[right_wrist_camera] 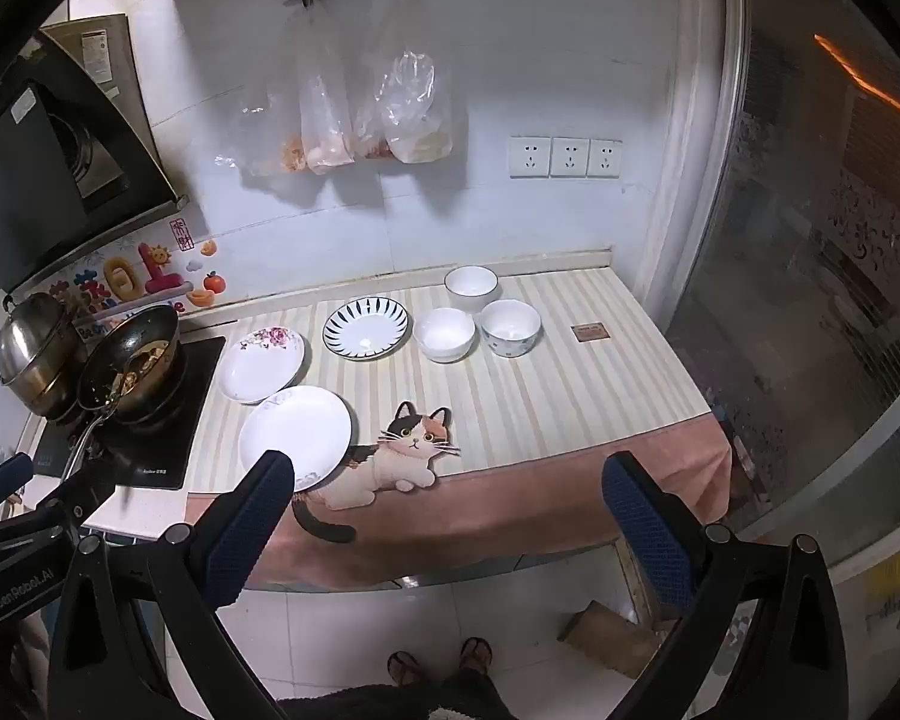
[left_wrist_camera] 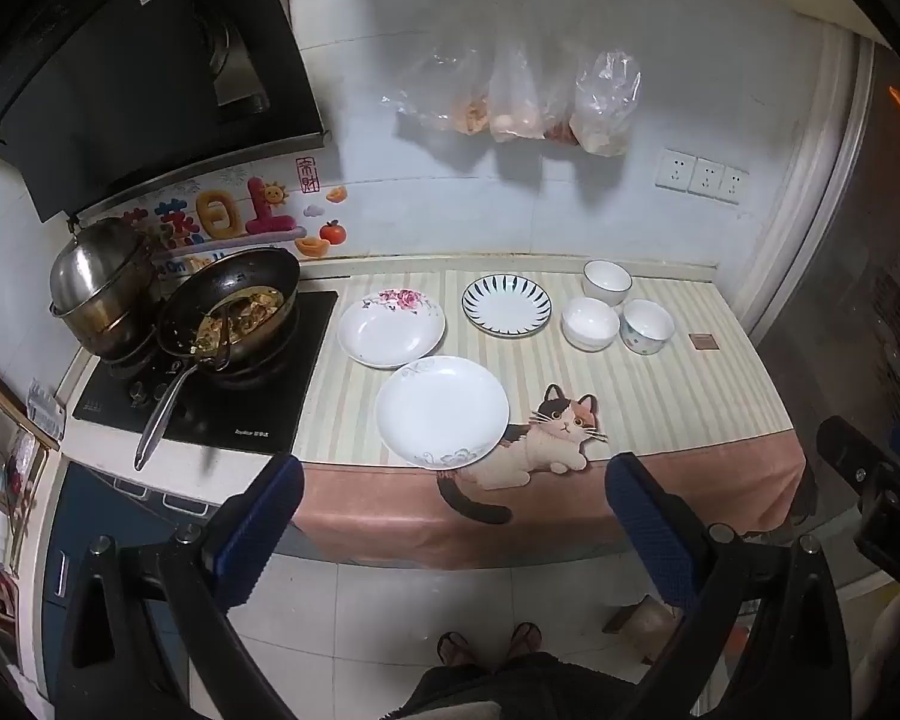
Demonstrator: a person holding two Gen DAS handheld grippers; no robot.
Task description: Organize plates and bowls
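Hovering near the counter's edge, the left gripper point(left_wrist_camera: 453, 495) and right gripper point(right_wrist_camera: 444, 495) gape wide, empty. The near white plate point(left_wrist_camera: 442, 411) looks stiff, slick and breakable; pinching its rim seems best.

The counter point(right_wrist_camera: 570, 396) lies bare along its right side and front edge, while three plates point(right_wrist_camera: 294, 438) crowd the left, three bowls point(right_wrist_camera: 444, 333) the back, and a wok point(right_wrist_camera: 129, 366) blocks the far left.
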